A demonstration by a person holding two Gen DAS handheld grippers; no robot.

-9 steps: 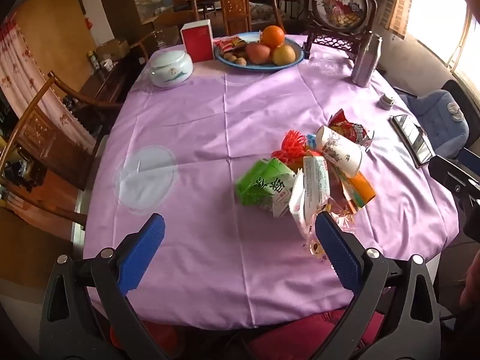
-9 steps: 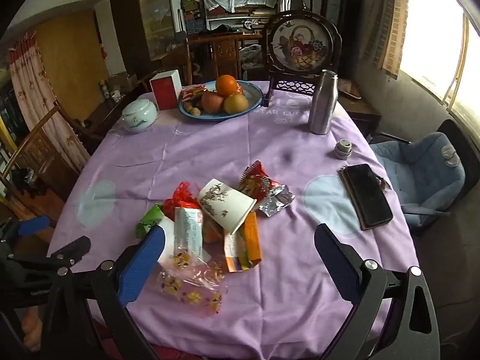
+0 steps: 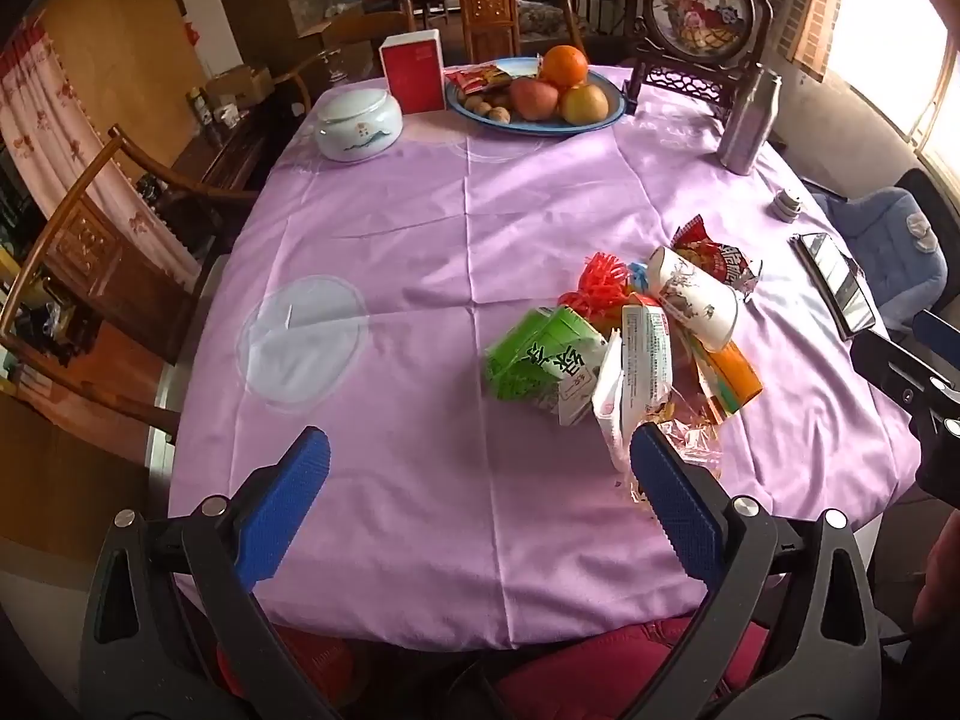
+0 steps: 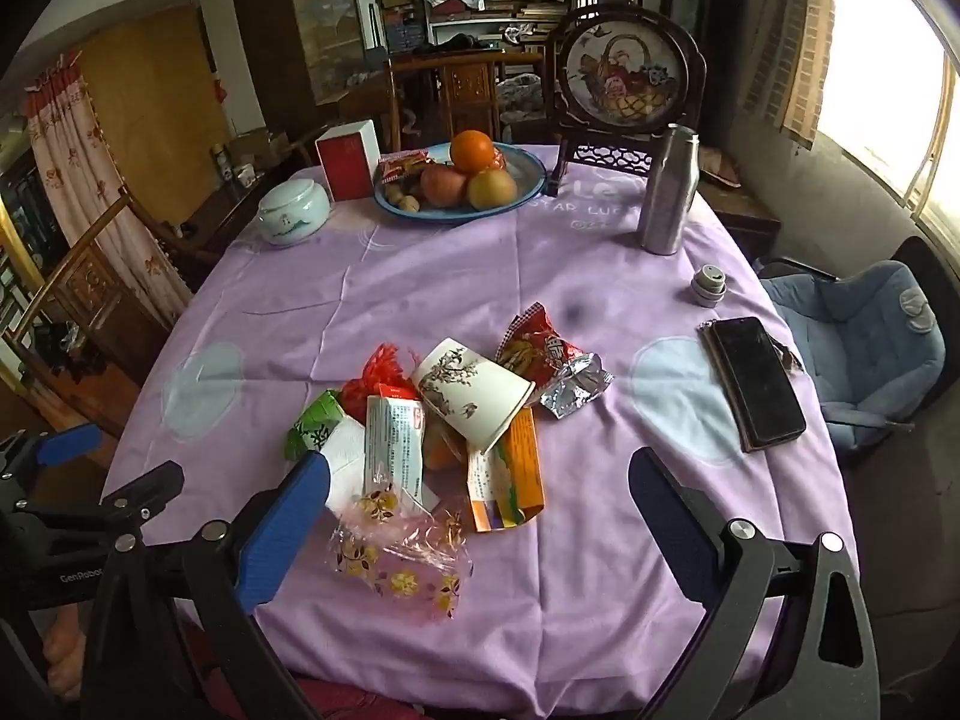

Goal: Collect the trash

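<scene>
Trash pile (image 4: 444,438) is heaped near the table's (image 3: 540,192) front edge — paper cup (image 4: 471,393) on top, green carton (image 3: 540,360) alongside. Left gripper (image 3: 480,468) and right gripper (image 4: 480,480) are held over that edge — jaws wide apart, nothing gripped.

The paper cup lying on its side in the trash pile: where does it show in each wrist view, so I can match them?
Left wrist view: the paper cup lies right of centre, at the pile's far right, mouth toward the lower right.
Right wrist view: the paper cup lies at centre, atop the pile.
Shared landmark: the red snack wrapper just behind the cup.
</scene>
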